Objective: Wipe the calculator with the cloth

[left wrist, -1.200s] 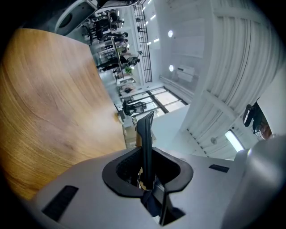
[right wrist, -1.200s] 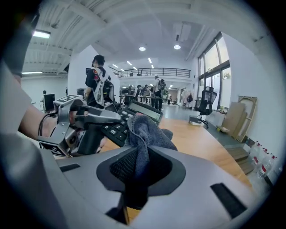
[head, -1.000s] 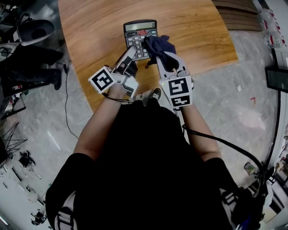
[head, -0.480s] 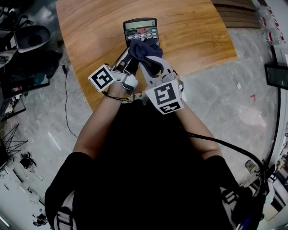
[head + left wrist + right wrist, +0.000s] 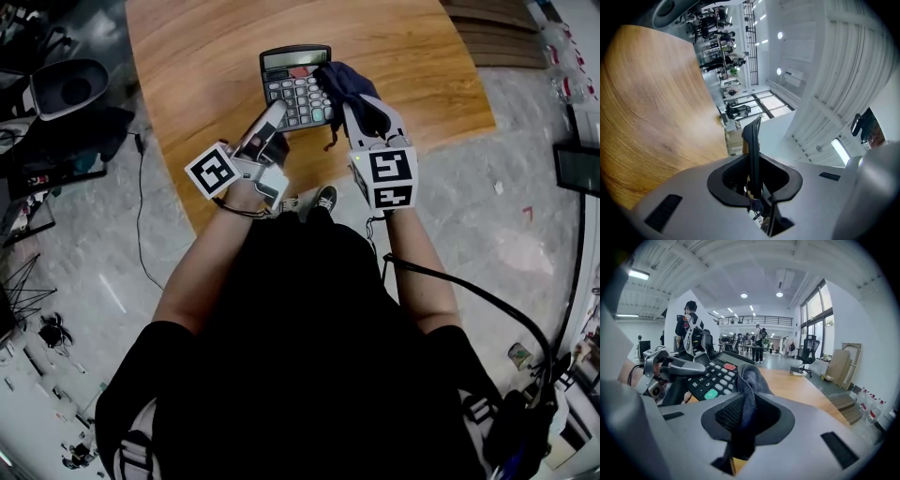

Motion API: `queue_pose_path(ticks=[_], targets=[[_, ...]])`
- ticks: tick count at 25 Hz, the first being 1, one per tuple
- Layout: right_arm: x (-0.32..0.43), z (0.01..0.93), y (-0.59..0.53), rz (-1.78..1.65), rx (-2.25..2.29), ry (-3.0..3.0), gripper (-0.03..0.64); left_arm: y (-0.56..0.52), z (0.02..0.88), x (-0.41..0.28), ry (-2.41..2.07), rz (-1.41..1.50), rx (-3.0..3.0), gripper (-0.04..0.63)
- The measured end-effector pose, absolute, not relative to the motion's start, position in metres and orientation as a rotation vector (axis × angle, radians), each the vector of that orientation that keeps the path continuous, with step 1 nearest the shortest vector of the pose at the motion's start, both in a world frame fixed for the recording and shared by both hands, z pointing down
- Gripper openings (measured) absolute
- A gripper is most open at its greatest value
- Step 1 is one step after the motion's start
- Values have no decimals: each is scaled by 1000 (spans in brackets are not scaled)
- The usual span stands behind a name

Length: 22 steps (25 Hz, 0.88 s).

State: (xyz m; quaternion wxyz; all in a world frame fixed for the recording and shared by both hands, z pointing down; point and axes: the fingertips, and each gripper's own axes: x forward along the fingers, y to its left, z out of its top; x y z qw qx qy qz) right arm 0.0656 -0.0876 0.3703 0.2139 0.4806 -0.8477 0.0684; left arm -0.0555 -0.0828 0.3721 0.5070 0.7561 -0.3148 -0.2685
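right gripper (image 5: 740, 427): jaws pinched on dark blue cloth (image 5: 749, 380); wad sticks out past the tips
left gripper (image 5: 752, 161): jaws clamped on near edge of calculator (image 5: 752, 136), seen edge-on between them
calculator spot: just ahead-left of right tips, on wooden table (image 5: 412, 56); cloth touches its right side
step: looks like mid-wipe, at right edge of keypad (image 5: 298, 98)
next: probably drag wad left across keys and display (image 5: 293, 59), light pressure, left grip steady

On the bench (image 5: 412, 66), the calculator (image 5: 295, 89) sits near the front edge, its near-left corner between the left hand-held gripper's (image 5: 274, 111) jaws. The cloth (image 5: 345, 84), in the right hand-held gripper (image 5: 361, 111), lies over the calculator's right side.
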Motion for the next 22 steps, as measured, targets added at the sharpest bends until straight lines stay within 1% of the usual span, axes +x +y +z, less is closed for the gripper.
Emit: queue_pose_path(ticks=[5,8,13,17,22], targets=[[78,388,-85,185,1300,-2378,58,-83,356,-60,-746,-711,1784,72],[61,392,-72,130,1168,-2519,58,-86,342,-65,-722,-757,1746,72],[28,371,-41,122,892,-2884,58,-81,329,-61,-641,-794,1669,72],[31,362,-51,177,914,-2966,58,-70,331,-56,-597,-784,1628,72],[46,355,-86,126,1007,-2939,58,-63,333,-48,-570,-754,1616,72]])
